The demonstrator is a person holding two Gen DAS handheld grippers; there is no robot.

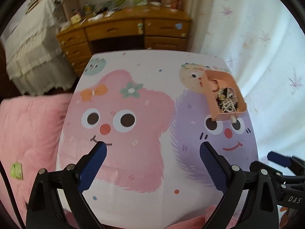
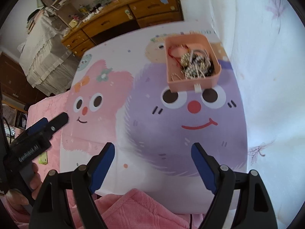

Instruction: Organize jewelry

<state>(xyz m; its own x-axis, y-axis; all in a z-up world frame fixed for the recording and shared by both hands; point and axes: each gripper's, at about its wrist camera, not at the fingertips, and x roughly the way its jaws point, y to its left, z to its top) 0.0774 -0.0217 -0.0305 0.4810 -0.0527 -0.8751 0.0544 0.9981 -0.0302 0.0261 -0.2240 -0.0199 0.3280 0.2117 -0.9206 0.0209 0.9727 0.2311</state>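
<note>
A small pink box (image 1: pixel 223 93) (image 2: pixel 191 64) sits on the far right part of a cartoon-printed table top (image 1: pixel 141 168) (image 2: pixel 152 137), over the purple character's head. Inside it lies a tangle of jewelry (image 1: pixel 227 99) (image 2: pixel 194 64): silver chains, dark pieces and a red cord. My left gripper (image 1: pixel 152 148) hovers open above the pink character, well short of the box, with nothing between its blue pads. My right gripper (image 2: pixel 152 148) is open too, above the purple character's lower half, empty. Each gripper shows at the edge of the other's view.
A wooden desk with drawers (image 1: pixel 125 32) (image 2: pixel 122 19), cluttered on top, stands beyond the table. A pink quilt (image 1: pixel 28 133) lies left and below the table. White floral fabric (image 1: pixel 266 66) (image 2: pixel 266 76) fills the right. A hand (image 2: pixel 34 183) holds the left gripper.
</note>
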